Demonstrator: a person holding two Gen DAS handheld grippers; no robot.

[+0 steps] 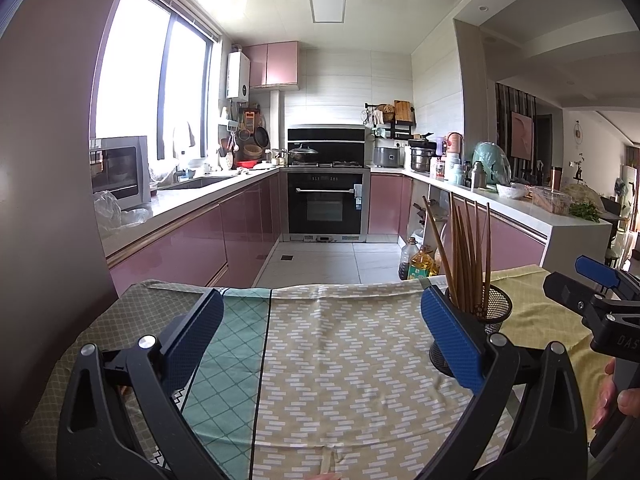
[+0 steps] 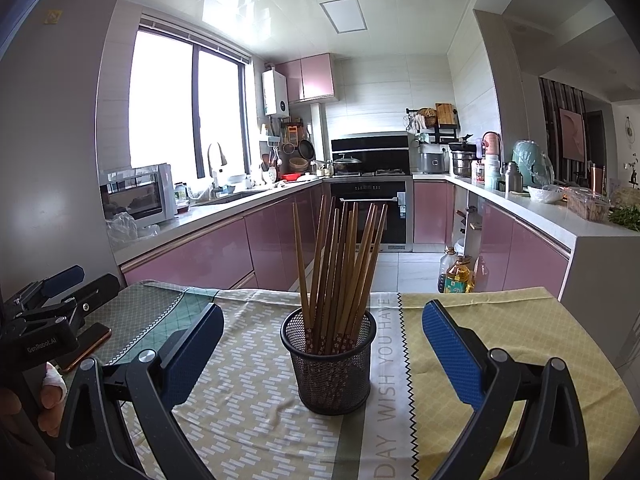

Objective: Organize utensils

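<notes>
A black mesh cup (image 2: 331,364) stands upright on the patterned tablecloth (image 2: 248,392), holding several brown wooden chopsticks (image 2: 340,264) that fan out at the top. My right gripper (image 2: 322,344) is open, its blue pads on either side of the cup and a little nearer the camera, touching nothing. In the left wrist view the same cup (image 1: 486,312) sits just behind the right pad, with the chopsticks (image 1: 464,248) rising above it. My left gripper (image 1: 320,332) is open over bare cloth (image 1: 344,360). The other gripper shows at each view's edge, held by a hand.
A phone (image 2: 86,346) lies on the cloth under the left gripper's body. Beyond the table's far edge are the tiled kitchen floor, pink cabinets, an oven (image 1: 326,204) and oil bottles (image 2: 456,274) on the floor. A counter (image 2: 560,220) runs along the right.
</notes>
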